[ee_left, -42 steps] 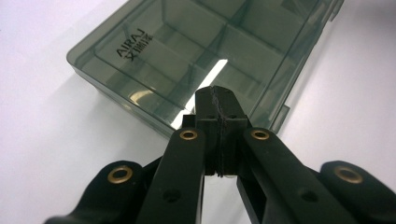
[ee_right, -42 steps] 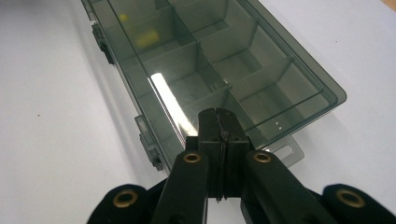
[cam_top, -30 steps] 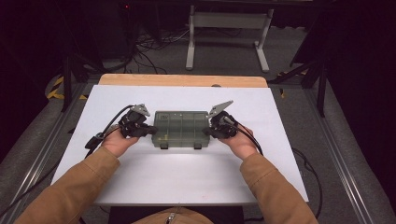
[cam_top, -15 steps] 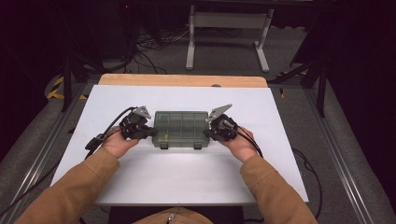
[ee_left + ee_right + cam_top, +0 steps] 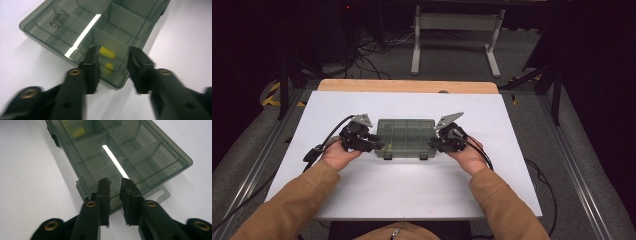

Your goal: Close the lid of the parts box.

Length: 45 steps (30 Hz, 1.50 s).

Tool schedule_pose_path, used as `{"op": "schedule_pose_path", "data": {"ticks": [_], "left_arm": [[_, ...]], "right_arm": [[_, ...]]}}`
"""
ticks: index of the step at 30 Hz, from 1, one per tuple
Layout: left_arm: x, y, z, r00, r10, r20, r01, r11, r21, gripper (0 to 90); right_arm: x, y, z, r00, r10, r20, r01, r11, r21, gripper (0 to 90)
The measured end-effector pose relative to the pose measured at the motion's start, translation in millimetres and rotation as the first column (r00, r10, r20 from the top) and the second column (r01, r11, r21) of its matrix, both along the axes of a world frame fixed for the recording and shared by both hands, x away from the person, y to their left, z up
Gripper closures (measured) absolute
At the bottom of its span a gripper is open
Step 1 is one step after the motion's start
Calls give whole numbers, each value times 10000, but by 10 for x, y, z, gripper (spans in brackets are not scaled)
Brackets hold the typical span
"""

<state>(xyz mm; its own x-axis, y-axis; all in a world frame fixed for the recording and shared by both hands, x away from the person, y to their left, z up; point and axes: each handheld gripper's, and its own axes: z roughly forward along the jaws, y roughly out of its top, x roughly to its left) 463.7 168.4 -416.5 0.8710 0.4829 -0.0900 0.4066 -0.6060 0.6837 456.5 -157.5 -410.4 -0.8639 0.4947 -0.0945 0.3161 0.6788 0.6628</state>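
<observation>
A smoky see-through compartment box lies shut in the middle of the white table. My left gripper is at its left end and my right gripper at its right end. In the left gripper view the jaws stand apart over the box's near corner, having just been opening. Two yellow capsules lie inside beneath them. In the right gripper view the jaws show a narrow gap above the box's end wall, also just opening, with nothing pinched.
Two latches stick out of the box's front edge. A hang tab juts from its right end. A wooden strip borders the table's far edge. Behind it stand a metal frame and floor cables.
Both grippers' jaws have spread a little at the box's ends. Hands and box stay where they were.
</observation>
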Motion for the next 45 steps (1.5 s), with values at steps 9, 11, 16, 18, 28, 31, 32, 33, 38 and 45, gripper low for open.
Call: {"op": "schedule_pose_path", "data": {"ticks": [9, 11, 16, 18, 28, 31, 32, 33, 38, 45], "left_arm": [[-71, 93, 144, 9990, 258, 367, -203, 9895, -1433, 66], [-107, 104, 168, 9976, 308, 618, -211, 9881, -1523, 15], [-196, 185, 219, 9922, 629, 1076, -405, 9792, -1989, 0], [-225, 231, 235, 9874, 804, 1365, -507, 9767, -2083, 0], [-444, 432, 264, 9626, 1439, 2295, -772, 9578, -2769, 2], [-522, 500, 255, 9531, 1673, 2522, -857, 9485, -3051, 2], [-548, 525, 245, 9486, 1761, 2631, -882, 9450, -3148, 2], [-574, 551, 233, 9448, 1847, 2707, -904, 9409, -3264, 2], [-699, 690, 183, 9318, 2097, 2962, -834, 9181, -3876, 2], [-846, 871, 49, 9045, 2746, 3264, -1081, 8878, -4474, 2]], "right_arm": [[-66, -9, 125, 9999, 8, 149, -24, 9942, 1078, 228], [-82, -24, 145, 9997, 11, 262, -42, 9926, 1215, 164], [-153, -70, 228, 9976, -66, 685, -50, 9857, 1685, 51], [-196, -93, 269, 9955, -69, 944, -114, 9812, 1925, 34], [-381, -241, 379, 9837, -219, 1784, -260, 9648, 2617, 9], [-428, -289, 376, 9810, -296, 1918, -237, 9627, 2697, 9], [-449, -306, 372, 9799, -299, 1971, -255, 9617, 2731, 8], [-471, -324, 368, 9787, -313, 2028, -266, 9605, 2770, 8], [-581, -419, 343, 9725, -399, 2296, -343, 9500, 3102, 6], [-675, -546, 251, 9674, -626, 2456, -250, 9408, 3381, 6]]}}
